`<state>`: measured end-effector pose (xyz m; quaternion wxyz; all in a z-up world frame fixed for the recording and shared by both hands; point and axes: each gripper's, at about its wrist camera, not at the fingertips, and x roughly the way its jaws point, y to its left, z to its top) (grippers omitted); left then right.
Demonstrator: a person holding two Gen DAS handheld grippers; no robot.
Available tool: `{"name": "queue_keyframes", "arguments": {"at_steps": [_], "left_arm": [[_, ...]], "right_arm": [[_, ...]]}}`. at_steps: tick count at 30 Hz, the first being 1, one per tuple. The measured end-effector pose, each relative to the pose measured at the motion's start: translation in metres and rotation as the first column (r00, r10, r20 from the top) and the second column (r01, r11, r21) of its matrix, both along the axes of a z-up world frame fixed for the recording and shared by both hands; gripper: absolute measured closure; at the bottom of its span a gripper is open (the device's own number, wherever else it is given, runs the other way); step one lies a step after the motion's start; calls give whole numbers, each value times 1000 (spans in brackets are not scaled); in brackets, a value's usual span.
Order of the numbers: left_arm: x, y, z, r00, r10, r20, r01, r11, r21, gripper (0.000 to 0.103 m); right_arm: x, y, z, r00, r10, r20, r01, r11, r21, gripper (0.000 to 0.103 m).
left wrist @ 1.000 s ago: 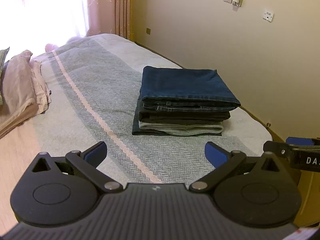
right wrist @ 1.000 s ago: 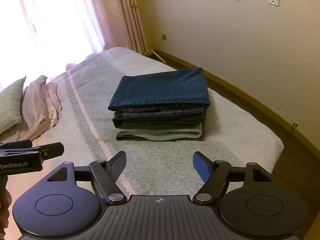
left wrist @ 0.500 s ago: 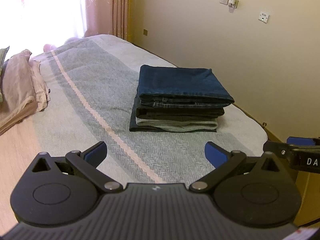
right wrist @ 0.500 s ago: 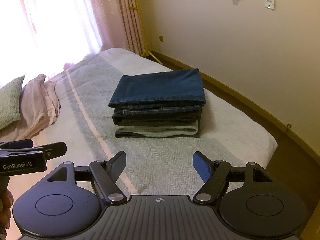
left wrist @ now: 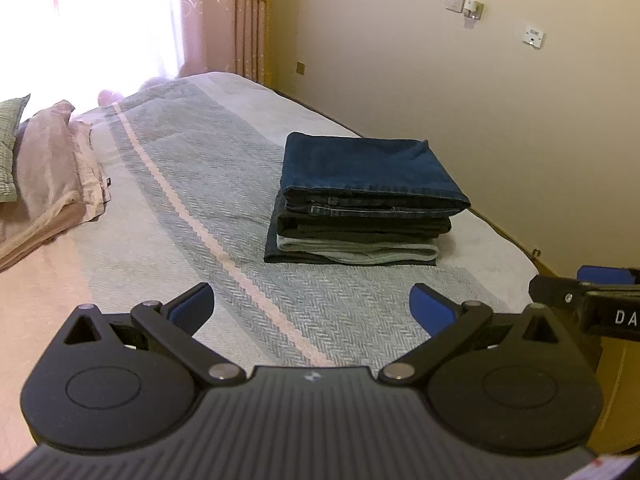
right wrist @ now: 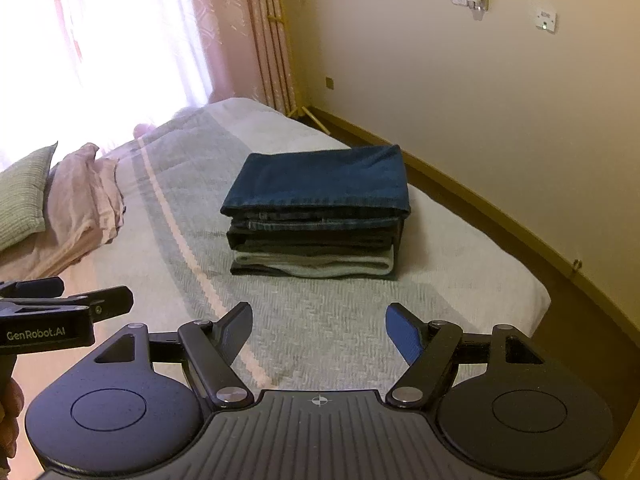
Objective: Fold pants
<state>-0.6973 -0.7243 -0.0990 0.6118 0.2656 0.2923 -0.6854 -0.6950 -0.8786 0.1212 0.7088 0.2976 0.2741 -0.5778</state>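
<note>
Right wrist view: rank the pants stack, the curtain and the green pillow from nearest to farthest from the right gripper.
From the right gripper:
1. Pants stack, straight ahead on the bed.
2. Green pillow, far left at the bed's edge.
3. Curtain, beyond the bed's far end.

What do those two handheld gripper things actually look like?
Both the left gripper and the right gripper are matte black, with a ribbed body, two round discs, silver pivot pins and blue-padded fingers. White lettering on one side reads "GenRobot.AI".

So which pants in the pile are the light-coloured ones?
The pale grey-green pair, near the bottom of the stack, under the blue jeans and a dark pair.
</note>
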Motion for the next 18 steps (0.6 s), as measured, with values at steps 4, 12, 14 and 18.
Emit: {"name": "queue_keyframes", "arguments": {"at_steps": [4,12,14,18], "left_arm": [[-8,-3,3,1000,21,15,-21,1000,2,1],[-33,-9,2,998,44,47,-45,999,26,1],[-39,-10,2,997,48,56,-50,998,33,1],[-47,-11,-1,996,66,54,-68,997,39,1]], "right_arm": [[-7,-11,0,1000,16,1,-16,1000,-3,32],[-25,-32,-5,998,60,10,-60,998,12,32],[-32,-37,-8,998,65,17,-65,998,23,32],[-44,-47,-14,996,80,39,-82,996,39,32]]}}
